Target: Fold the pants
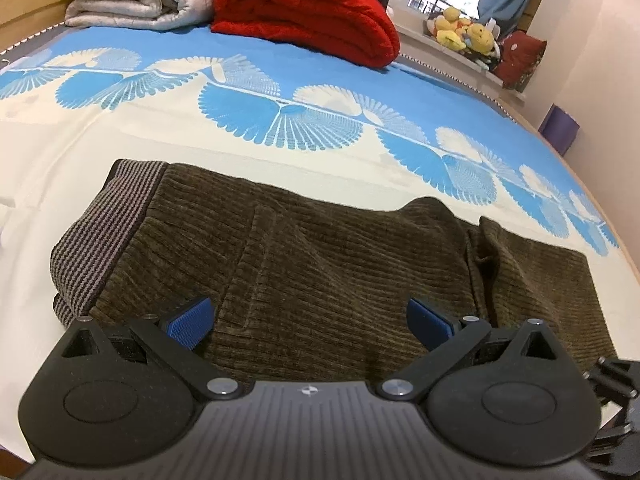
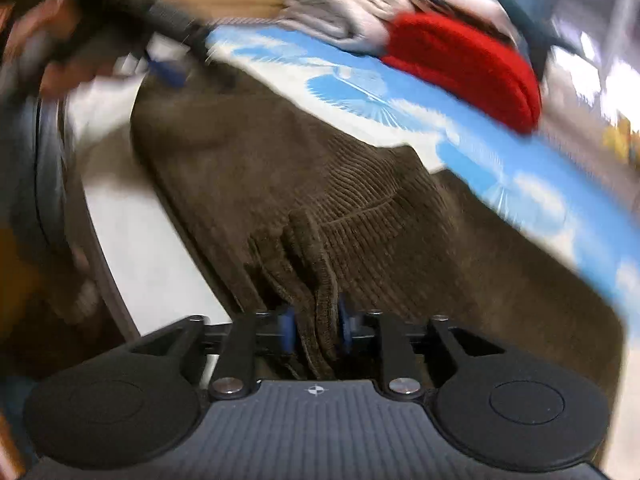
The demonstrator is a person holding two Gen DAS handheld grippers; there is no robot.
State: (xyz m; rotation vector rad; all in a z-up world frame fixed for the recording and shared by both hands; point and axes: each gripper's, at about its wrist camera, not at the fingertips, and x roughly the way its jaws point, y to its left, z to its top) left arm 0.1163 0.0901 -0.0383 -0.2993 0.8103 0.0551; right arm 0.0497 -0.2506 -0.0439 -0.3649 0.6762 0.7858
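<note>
The brown corduroy pants lie on the bed, on the cream part of a sheet printed with blue fan shapes, their striped waistband at the left end in the left wrist view. The left claw is wide open just over the near edge of the pants, its blue pads spread apart with nothing between them. The right claw is clamped on a bunched fold of the pants, the cloth rising from between its pads; this view is blurred. At the far end of the bed sit a folded red blanket and a folded white quilt, side by side. Yellow stuffed toys rest on a ledge beyond the bed.
</note>
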